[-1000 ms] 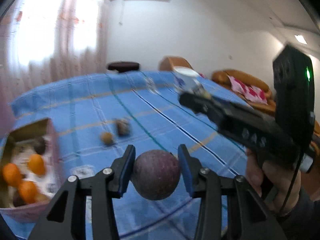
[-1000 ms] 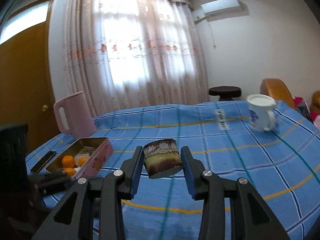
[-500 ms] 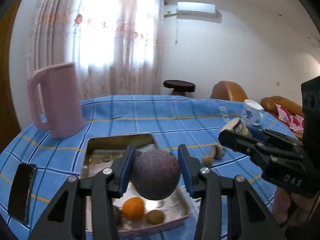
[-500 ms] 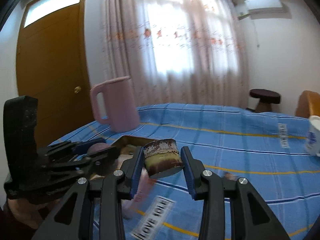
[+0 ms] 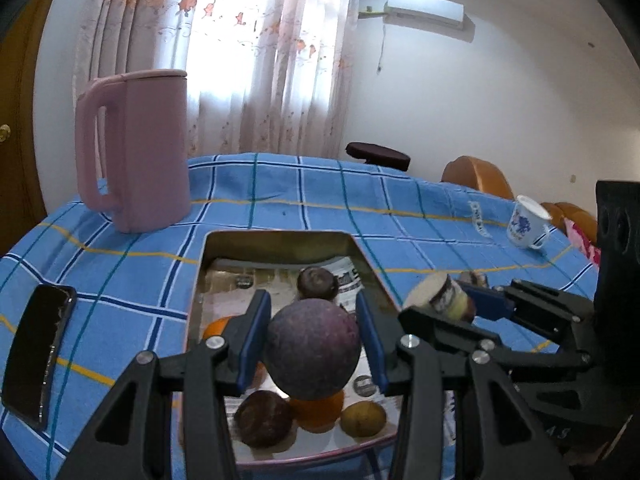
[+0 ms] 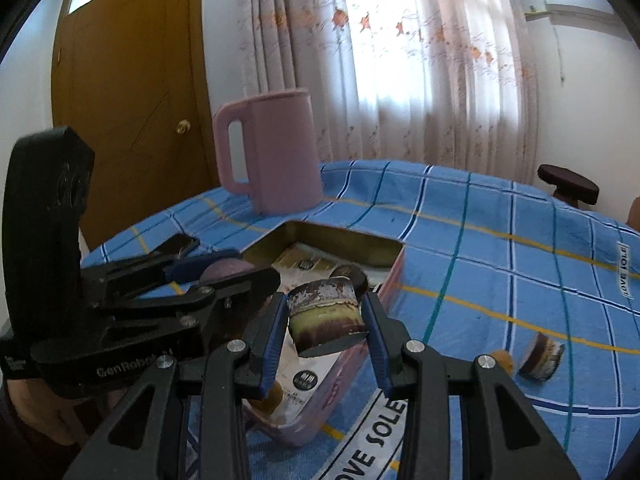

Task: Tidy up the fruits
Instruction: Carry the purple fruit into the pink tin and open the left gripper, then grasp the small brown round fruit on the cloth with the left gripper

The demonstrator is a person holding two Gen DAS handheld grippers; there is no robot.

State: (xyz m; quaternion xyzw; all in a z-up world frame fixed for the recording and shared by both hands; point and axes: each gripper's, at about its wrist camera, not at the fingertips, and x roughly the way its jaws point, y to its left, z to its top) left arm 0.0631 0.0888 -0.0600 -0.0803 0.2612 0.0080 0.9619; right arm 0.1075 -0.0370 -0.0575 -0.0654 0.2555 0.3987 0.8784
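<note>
1. Left gripper [image 5: 313, 344] clamps a round purple fruit [image 5: 313, 348] between its blue pads, held in the air above the near half of the tin tray [image 5: 280, 236].
2. Left of the tin tray, a dark phone [image 5: 36, 354] lies flat on the blue checked tablecloth [image 5: 400, 216].
3. Behind the tin tray and to its left, a pink jug [image 5: 136, 152] stands upright on the tablecloth.
4. Inside the tin tray, on printed paper, lie a small dark fruit [image 5: 317, 283] near the far wall, and along the near wall a dark purple fruit [image 5: 263, 418], an orange [image 5: 318, 412] and a yellow-brown fruit [image 5: 363, 419]; another orange [image 5: 216, 326] shows partly behind the left gripper's finger.
5. Right gripper [image 6: 326, 322] grips a cut piece of fruit [image 6: 326, 320] with a dark rind and pale greenish flesh, held just over the tin tray's right edge.
6. Right of the tin tray, on the tablecloth, lie another cut fruit piece [image 6: 540, 358] and, just beside it, a small brownish fruit [image 6: 502, 360].
7. Far right of the tin tray, a white cup with a blue pattern [image 5: 526, 222] stands near the table's edge.
</note>
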